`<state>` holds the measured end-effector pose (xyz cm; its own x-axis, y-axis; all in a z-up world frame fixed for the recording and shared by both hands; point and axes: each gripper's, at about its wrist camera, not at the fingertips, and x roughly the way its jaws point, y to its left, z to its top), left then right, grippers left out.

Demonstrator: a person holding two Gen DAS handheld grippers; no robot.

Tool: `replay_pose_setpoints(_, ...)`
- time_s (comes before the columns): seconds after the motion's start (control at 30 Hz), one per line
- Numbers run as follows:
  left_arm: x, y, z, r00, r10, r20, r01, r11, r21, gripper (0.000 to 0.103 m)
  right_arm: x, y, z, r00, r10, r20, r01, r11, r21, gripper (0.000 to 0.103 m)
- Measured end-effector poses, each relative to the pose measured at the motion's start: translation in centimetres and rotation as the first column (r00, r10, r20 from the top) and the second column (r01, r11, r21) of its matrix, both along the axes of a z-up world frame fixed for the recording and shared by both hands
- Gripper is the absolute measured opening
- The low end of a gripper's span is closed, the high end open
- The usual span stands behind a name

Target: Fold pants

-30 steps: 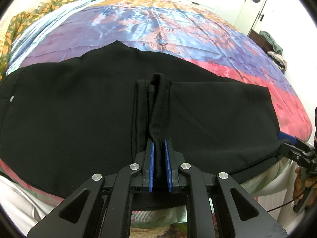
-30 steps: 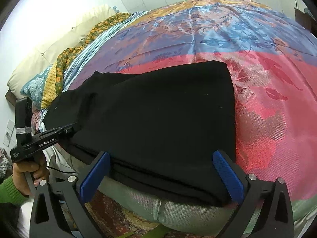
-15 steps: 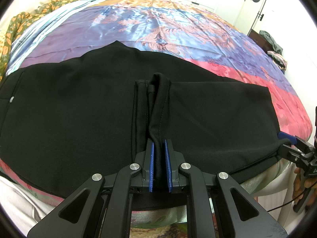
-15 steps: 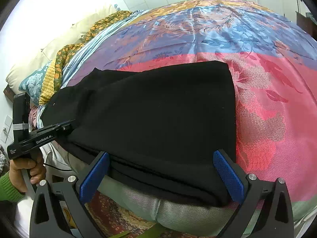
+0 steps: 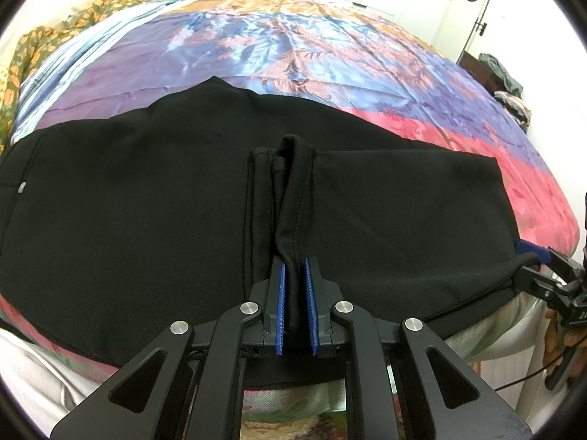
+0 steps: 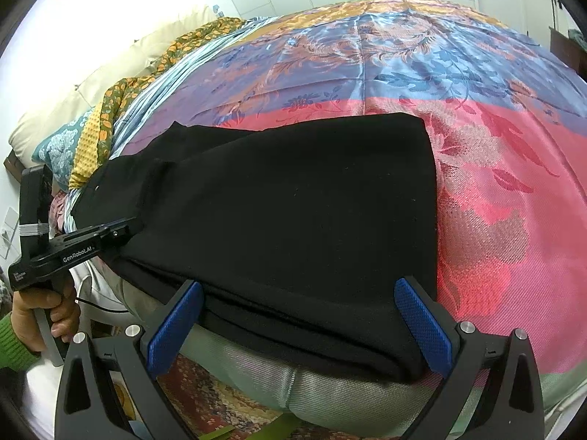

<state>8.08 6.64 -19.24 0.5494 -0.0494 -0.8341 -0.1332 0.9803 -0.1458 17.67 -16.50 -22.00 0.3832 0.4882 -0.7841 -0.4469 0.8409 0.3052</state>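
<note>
Black pants (image 5: pixel 154 198) lie folded along the near edge of a bed with a colourful satin cover (image 5: pixel 293 44). My left gripper (image 5: pixel 294 278) is shut on a bunched fold of the pants at the near edge. It also shows in the right wrist view (image 6: pixel 121 233) at the left, gripping the fabric. My right gripper (image 6: pixel 299 315) is open, its blue pads either side of the folded end of the pants (image 6: pixel 293 212) at the bed edge. In the left wrist view the right gripper (image 5: pixel 532 264) is at the far right, at the pants' corner.
Pillows and a floral blanket (image 6: pixel 110 110) lie at the head of the bed. A white door (image 5: pixel 477 11) and a pile of clothes (image 5: pixel 502 77) are beyond the bed. A patterned rug (image 6: pixel 227 396) covers the floor below the bed edge.
The left gripper keeps its hold and has not moved. The right gripper has shifted only slightly and stays open.
</note>
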Motion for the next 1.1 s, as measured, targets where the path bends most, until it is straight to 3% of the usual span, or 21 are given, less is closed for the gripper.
replay_pose_setpoints(1.1, 0.15, -0.44, 0.03, 1.000, -0.022, -0.007, 0.023, 0.999, 0.039, 0.012, 0.01, 0.35, -0.07, 1.000, 0.005, 0.018, -0.005, 1.000, -0.028, 0.103)
